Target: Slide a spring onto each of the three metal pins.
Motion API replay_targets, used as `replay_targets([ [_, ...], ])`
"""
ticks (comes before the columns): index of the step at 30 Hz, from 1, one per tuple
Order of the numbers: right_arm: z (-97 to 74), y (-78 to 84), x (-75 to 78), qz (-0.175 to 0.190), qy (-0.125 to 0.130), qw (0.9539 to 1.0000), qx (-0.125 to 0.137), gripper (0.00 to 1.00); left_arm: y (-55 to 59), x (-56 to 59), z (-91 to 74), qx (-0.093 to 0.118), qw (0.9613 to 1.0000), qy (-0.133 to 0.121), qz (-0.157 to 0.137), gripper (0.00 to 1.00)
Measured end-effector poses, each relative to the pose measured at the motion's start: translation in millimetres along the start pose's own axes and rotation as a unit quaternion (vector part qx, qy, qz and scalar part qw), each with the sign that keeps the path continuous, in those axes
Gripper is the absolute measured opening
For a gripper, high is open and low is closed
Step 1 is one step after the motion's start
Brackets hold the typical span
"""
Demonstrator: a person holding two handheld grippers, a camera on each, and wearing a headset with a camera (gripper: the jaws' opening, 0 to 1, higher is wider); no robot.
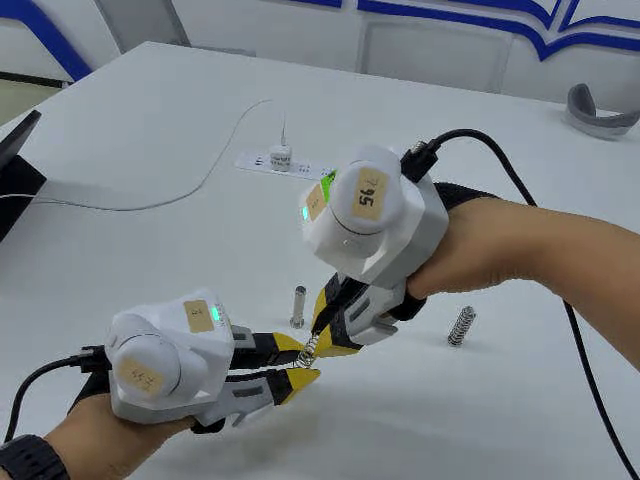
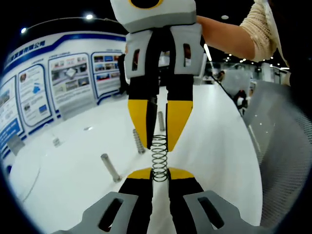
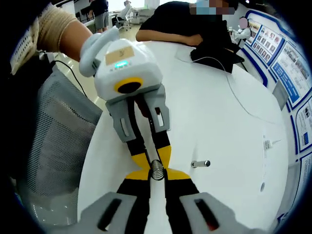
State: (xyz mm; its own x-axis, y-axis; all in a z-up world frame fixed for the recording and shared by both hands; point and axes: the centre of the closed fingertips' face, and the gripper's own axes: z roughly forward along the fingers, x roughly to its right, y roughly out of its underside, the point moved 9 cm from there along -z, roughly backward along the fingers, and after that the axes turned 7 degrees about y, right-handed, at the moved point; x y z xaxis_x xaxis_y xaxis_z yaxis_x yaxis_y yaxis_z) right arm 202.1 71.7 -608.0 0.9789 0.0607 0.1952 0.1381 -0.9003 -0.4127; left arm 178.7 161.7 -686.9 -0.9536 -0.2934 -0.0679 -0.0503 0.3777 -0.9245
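A small steel spring [image 1: 310,348] is stretched between the two grippers just above the white table. My left gripper [image 1: 303,368] comes in from the lower left and is shut on one end of the spring [image 2: 159,157]. My right gripper [image 1: 322,335] reaches down from the upper right, shut on the other end of the spring [image 3: 156,170]. A bare metal pin [image 1: 298,306] stands just behind the tips, and it also shows as a pin [image 2: 110,167] and a pin [image 3: 200,164]. A second spring [image 1: 461,325] stands tilted to the right. A further pin [image 2: 161,121] stands behind the right gripper's fingers.
A white power strip [image 1: 281,160] with a thin cable lies further back on the table [image 1: 150,120]. A dark object [image 1: 15,160] sits at the left edge and a grey curved piece [image 1: 600,112] at the far right. A person in black [image 3: 185,24] leans on the far side, and a mesh chair [image 3: 53,146] stands beside the table.
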Motion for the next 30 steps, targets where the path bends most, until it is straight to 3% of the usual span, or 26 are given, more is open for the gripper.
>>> replay_targets([
  [16, 1.2, -0.4, 1.4, 0.001, 0.002, 1.0000, 0.007, 0.15, -0.7, -1.7, 1.4, 0.016, 0.9997, -0.004, -0.015, 0.11],
  [21, 3.0, 2.8, 4.6, 0.011, 0.006, 0.9999, 0.010, 0.15, -4.5, -4.0, 0.4, 0.031, 0.9992, -0.008, -0.023, 0.11],
  [30, 8.6, -1.4, 5.3, 0.018, 0.000, 0.9997, 0.014, 0.12, -4.1, -5.5, -1.7, 0.030, 0.9992, -0.012, -0.022, 0.11],
])
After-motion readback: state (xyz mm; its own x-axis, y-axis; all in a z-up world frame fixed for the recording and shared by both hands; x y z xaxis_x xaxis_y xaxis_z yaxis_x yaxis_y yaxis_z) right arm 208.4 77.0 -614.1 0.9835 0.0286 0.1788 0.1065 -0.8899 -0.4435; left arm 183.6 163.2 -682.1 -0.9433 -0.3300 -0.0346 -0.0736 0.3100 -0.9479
